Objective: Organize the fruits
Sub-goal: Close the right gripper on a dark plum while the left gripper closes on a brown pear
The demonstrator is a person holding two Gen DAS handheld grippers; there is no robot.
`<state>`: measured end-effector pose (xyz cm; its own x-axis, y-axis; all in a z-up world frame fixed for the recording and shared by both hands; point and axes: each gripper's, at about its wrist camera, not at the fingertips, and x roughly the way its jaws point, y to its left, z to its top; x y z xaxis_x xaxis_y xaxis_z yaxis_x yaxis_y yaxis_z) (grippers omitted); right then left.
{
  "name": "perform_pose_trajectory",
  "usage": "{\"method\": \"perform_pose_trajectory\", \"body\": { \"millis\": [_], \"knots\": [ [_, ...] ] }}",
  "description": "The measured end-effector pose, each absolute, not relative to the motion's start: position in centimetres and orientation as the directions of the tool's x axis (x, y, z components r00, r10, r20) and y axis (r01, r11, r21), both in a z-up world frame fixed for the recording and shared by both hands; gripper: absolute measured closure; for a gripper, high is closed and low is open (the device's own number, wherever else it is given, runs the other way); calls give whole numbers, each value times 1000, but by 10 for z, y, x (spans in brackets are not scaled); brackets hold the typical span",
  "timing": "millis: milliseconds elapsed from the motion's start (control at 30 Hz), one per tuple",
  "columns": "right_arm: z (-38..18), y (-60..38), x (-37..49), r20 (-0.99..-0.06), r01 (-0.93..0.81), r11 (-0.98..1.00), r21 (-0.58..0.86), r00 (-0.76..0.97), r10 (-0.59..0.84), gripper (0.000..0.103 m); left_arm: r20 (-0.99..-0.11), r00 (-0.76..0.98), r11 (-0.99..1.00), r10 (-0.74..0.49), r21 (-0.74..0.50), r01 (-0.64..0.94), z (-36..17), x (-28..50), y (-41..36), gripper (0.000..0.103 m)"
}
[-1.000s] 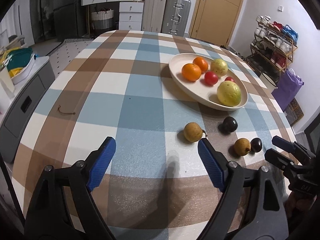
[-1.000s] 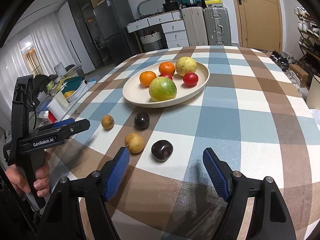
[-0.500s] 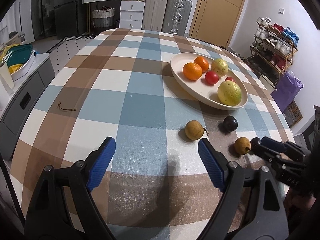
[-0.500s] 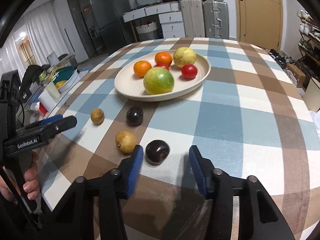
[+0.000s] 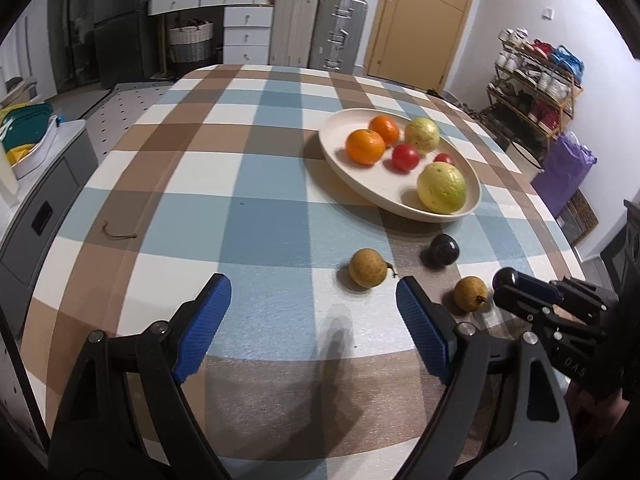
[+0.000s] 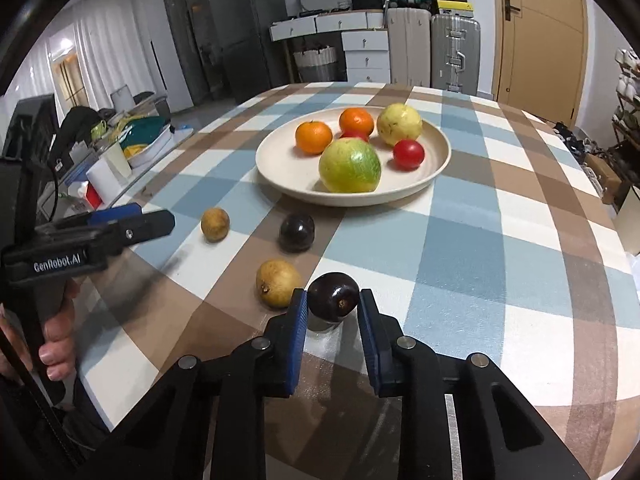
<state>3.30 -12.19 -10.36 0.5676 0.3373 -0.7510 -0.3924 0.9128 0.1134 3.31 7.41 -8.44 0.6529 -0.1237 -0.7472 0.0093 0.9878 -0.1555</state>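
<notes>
The checked table [image 6: 520, 216] fills both views, largest thing in sight; on it, in the upper middle of the right wrist view, sits the cream plate [image 6: 436, 160], already holding two oranges, a big green fruit [image 6: 349, 165], a yellow one and small red ones; four loose fruits lie below the plate toward the lower left of that frame, well apart from its rim.

The right gripper [image 6: 333, 307] sits at the lower centre of its own view with its blue pads narrowed around the near dark plum [image 6: 334, 295]; the pads [image 6: 299, 320] flank the plum on both sides and look to be touching or almost touching it, though I cannot tell whether it is truly clamped; the plum rests on the cloth, not lifted.

The left gripper [image 5: 310, 308] hangs spread wide, holding nothing, above bare cloth at the bottom of its view; a brown fruit [image 5: 367, 268] lies just up and right of its right pad.

The move ahead turns on one line: the plate lies straight up the frame from the held plum, with the other dark plum [image 6: 297, 231] and a second brown fruit [image 6: 278, 282] off to the left of that path; the plum is round, so no long axis matters; the right hand is plainly the nearer one.
</notes>
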Motion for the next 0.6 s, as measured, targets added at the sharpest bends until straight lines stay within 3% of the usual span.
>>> {"method": "perform_pose_trajectory", "body": {
  "millis": [600],
  "knots": [
    [-84,-131,36,-678,-417,888,192,598,428,78,-800,580,987,-151,-154,44,-97,67,58,20]
  ]
}}
